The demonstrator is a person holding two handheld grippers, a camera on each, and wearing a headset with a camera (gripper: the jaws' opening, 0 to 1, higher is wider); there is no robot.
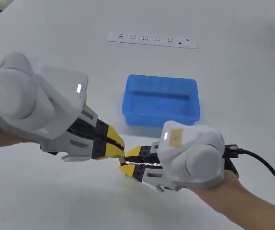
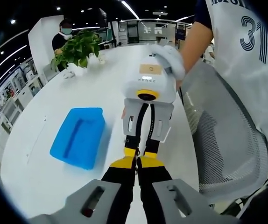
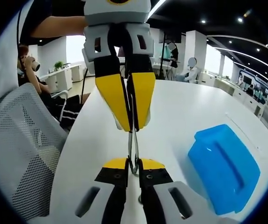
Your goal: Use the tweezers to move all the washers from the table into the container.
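Silver tweezers (image 3: 133, 140) span the short gap between my two grippers, which face each other tip to tip low over the white table. My left gripper (image 1: 116, 146) has its yellow fingers (image 3: 143, 100) closed on one end of the tweezers. My right gripper (image 1: 127, 165) is closed on the other end (image 3: 134, 167). In the left gripper view my left gripper (image 2: 137, 162) meets the right gripper (image 2: 140, 152) head on. The blue container (image 1: 160, 79) stands just beyond the grippers, with nothing showing inside it. I see no washers.
A white power strip (image 1: 152, 40) lies at the far side of the table, behind the container. A grey mesh chair (image 2: 227, 135) stands at the table's edge. A potted plant (image 2: 78, 49) sits at the table's far end, with a person beside it.
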